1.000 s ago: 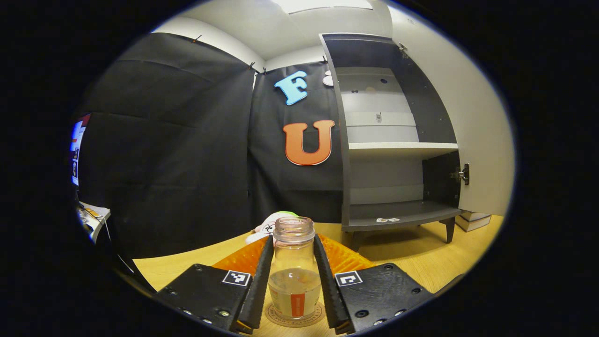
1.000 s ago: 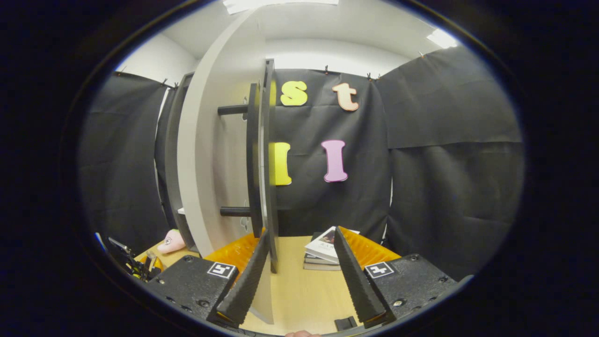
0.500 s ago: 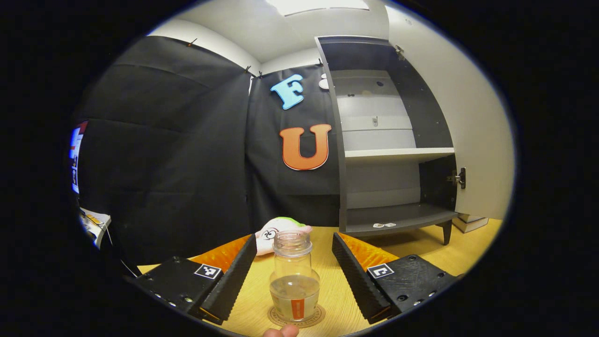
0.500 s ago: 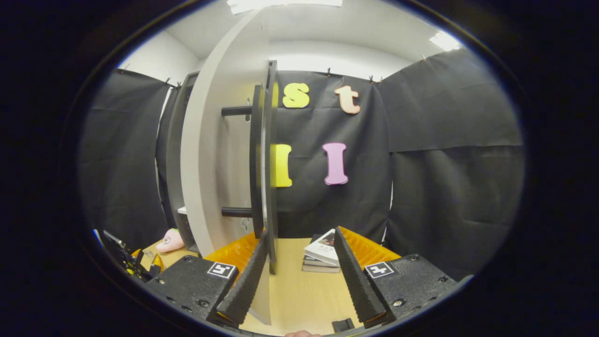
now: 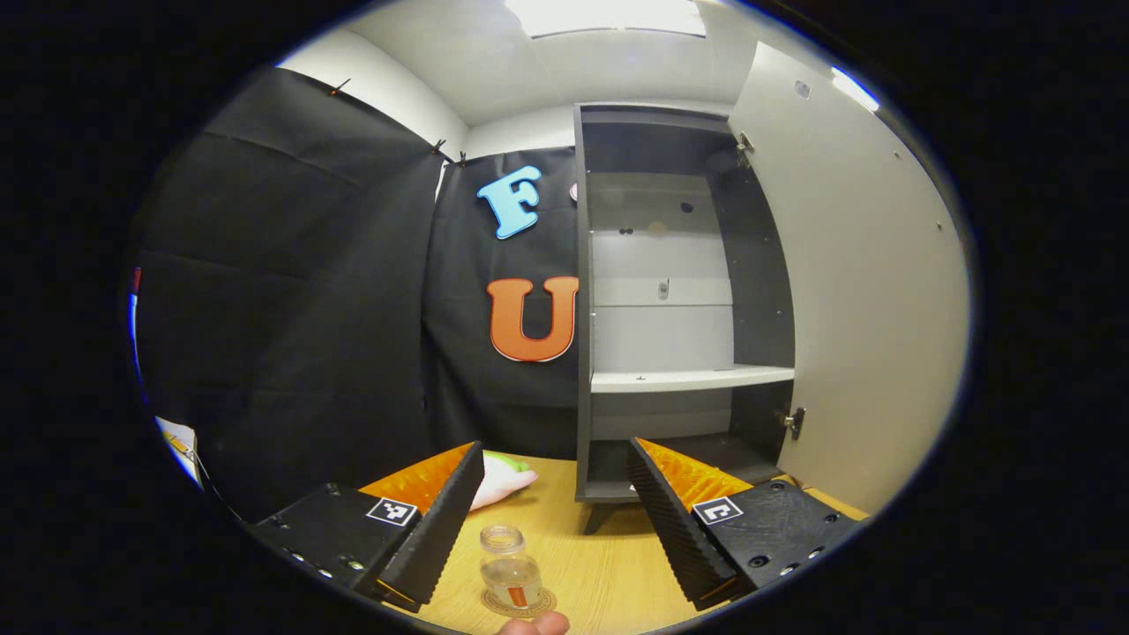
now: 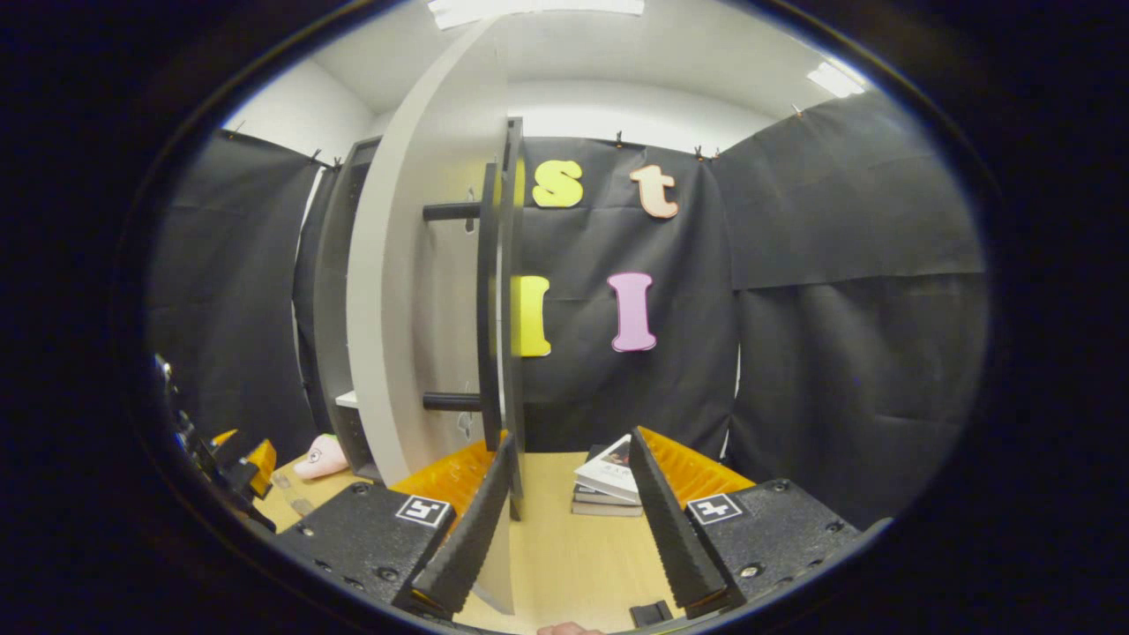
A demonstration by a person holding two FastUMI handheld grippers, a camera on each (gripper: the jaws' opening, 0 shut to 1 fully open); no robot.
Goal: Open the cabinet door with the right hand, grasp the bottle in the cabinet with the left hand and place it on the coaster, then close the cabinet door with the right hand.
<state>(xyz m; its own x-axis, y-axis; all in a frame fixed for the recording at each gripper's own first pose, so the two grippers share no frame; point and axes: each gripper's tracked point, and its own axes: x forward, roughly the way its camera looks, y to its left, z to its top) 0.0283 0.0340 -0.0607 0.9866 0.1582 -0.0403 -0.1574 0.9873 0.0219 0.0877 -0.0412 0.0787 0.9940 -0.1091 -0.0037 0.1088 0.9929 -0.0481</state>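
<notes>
In the left gripper view, the left gripper [image 5: 554, 520] hangs with its fingers spread wide apart and holds nothing. The glass bottle [image 5: 511, 570] stands upright on the round coaster [image 5: 519, 603], below the gap between the fingers and touching neither, on the wooden table [image 5: 609, 573]. Beyond the bottle stands the cabinet [image 5: 675, 300], its shelves bare, with the cabinet door [image 5: 869, 291] swung out on the cabinet's right. A soft toy [image 5: 499, 477] lies on the table just left of the cabinet's foot. A fingertip shows at the bottom edge, just in front of the coaster.

In the right gripper view, the right gripper [image 6: 564, 520] has its fingers apart, gripping nothing; the door's free edge and its long bar handle [image 6: 488, 300] rise just above the left finger. A stack of books [image 6: 609, 481] lies on the table to the right of the door's edge.

The placing looks done, so closing the door is the step in hand. To do it well, push flat on the door's outer face or take the handle squarely, swing steadily toward the cabinet, and ease off before it meets the frame so that it does not slam or jar the bottle.
</notes>
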